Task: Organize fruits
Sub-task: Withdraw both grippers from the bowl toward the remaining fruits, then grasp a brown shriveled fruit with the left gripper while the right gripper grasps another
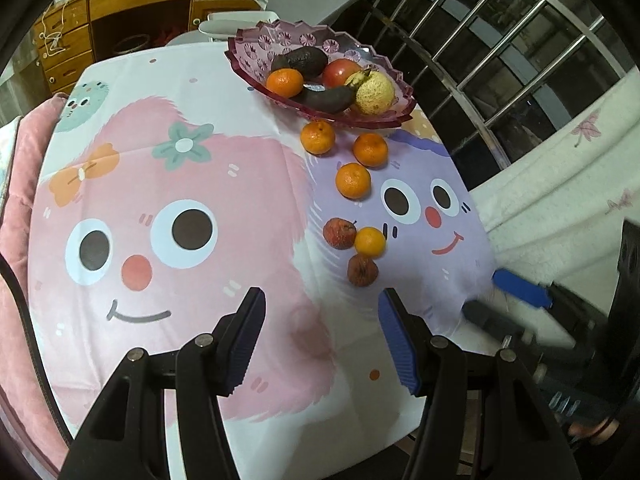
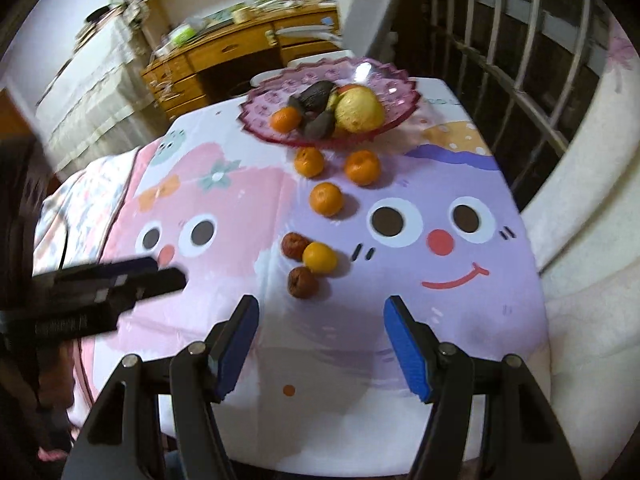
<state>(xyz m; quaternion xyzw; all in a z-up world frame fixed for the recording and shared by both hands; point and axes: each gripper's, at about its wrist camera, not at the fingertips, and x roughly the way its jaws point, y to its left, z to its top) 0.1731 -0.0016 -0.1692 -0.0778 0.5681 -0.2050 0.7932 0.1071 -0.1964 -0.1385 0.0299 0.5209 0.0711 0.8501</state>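
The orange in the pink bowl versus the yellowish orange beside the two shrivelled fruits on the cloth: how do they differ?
The orange in the bowl is deep orange; the yellowish orange is paler. The first lies in the pink bowl against a dark fruit; the second sits on the tablecloth, touching the two shrivelled fruits. Both are round and look alike in size.

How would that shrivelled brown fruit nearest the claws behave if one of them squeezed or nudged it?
The shrivelled brown fruit looks wrinkled and sunken, so it is probably soft and may dent under the pads. It is roundish, yet its uneven skin would likely make it wobble rather than roll far. It appears to lie against the orange, so a nudge may shift that too.
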